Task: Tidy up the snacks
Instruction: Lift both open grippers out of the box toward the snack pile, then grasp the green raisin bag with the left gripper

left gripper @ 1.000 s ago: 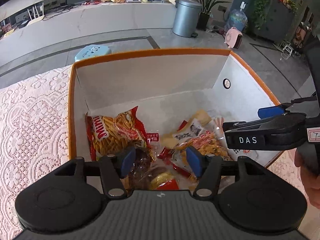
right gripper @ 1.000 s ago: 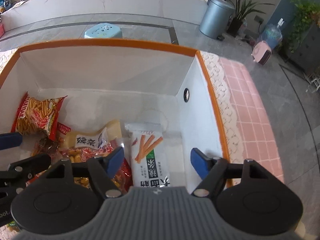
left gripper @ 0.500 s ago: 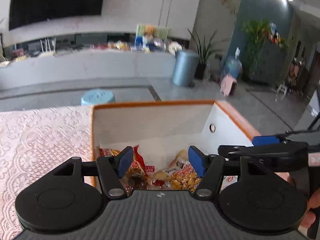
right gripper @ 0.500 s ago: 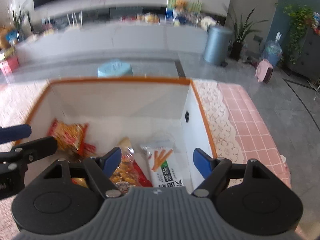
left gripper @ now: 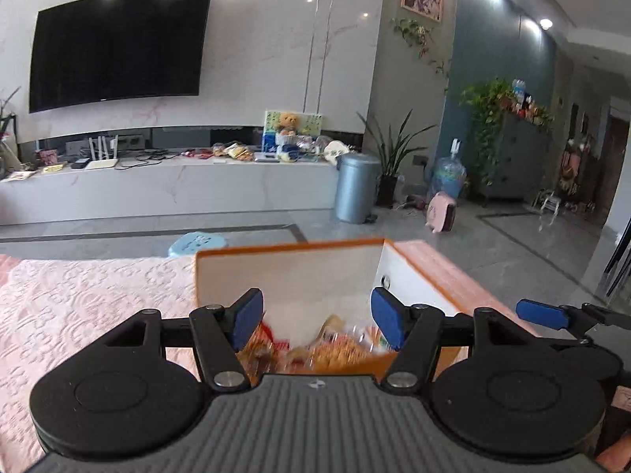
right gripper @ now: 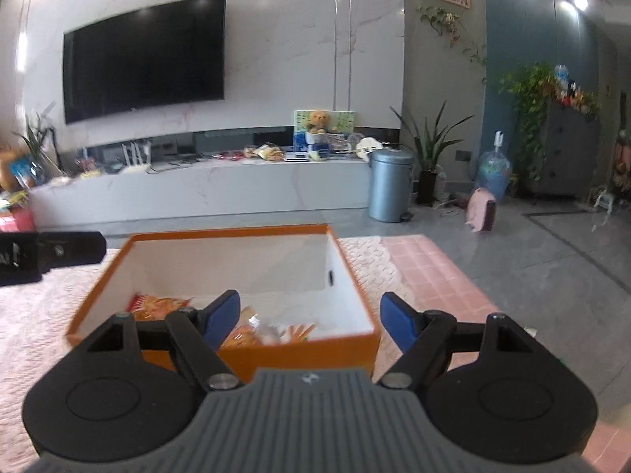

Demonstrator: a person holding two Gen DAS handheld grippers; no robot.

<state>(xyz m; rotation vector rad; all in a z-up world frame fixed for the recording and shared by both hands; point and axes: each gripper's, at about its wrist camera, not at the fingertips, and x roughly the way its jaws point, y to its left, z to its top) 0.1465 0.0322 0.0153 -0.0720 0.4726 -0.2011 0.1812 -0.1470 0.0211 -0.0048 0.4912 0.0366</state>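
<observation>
Snack packets inside orange box

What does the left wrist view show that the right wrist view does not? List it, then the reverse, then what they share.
Left wrist only: a blue stool beyond the table, and one blue fingertip of the right gripper at the right edge.
Right wrist only: the orange box seen whole, front wall included, and a black finger of the left gripper at the left edge.
Both: the snacks inside the box, the lace tablecloth, the television and the grey bin.
</observation>
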